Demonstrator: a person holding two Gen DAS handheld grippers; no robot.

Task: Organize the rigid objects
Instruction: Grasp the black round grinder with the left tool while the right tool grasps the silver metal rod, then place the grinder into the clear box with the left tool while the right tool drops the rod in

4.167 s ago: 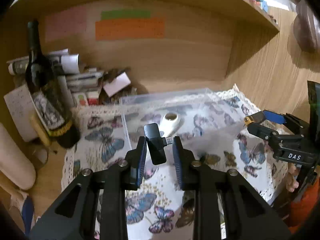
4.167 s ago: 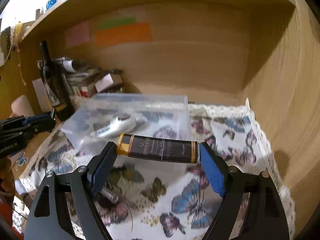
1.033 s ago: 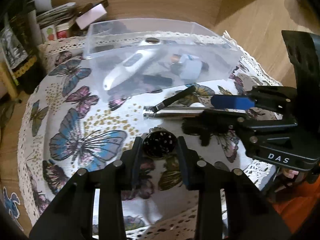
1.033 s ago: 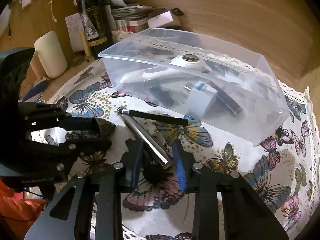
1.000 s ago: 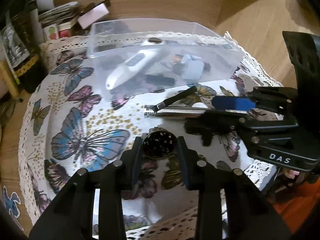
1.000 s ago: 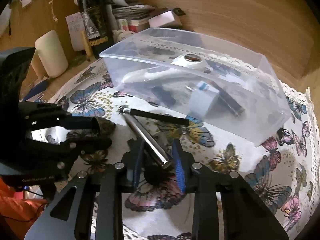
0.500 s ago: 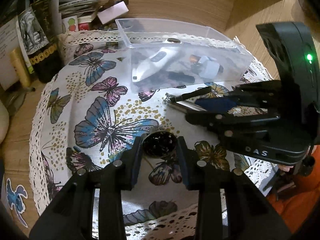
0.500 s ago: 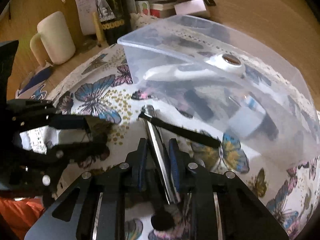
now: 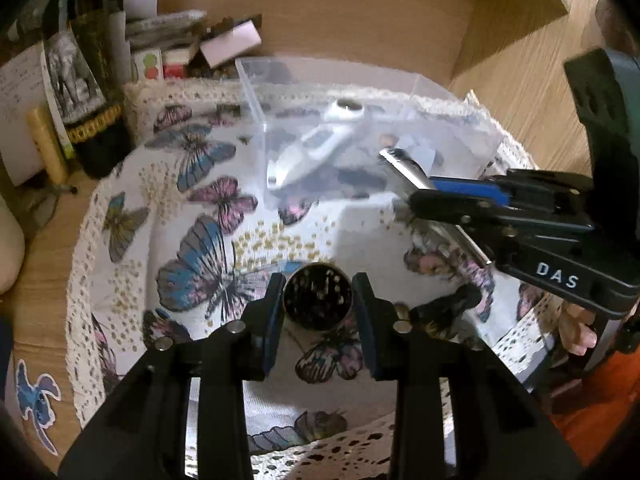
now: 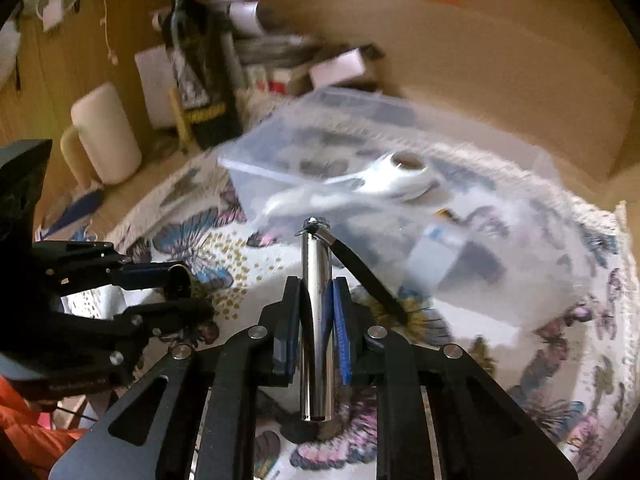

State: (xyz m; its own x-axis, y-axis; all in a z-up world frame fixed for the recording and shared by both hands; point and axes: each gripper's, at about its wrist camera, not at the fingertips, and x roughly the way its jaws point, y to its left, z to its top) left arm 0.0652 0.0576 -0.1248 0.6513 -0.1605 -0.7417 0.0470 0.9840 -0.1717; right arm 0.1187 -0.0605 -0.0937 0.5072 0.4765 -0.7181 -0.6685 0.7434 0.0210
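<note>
A: Right claw (image 10: 317,312)?
B: Clenched on the steel tube (image 10: 316,300), long axis straight ahead along the fingers, clear bin (image 10: 500,216) just beyond its tip.
A: Left claw (image 9: 318,300)?
B: Grasping the round dark cap (image 9: 318,295), farther back from the bin.

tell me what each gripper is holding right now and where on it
The left gripper is shut on a round dark cap-like object, pinched across its sides. The right gripper is shut on a chrome cylinder, clamped around mid-length.
</note>
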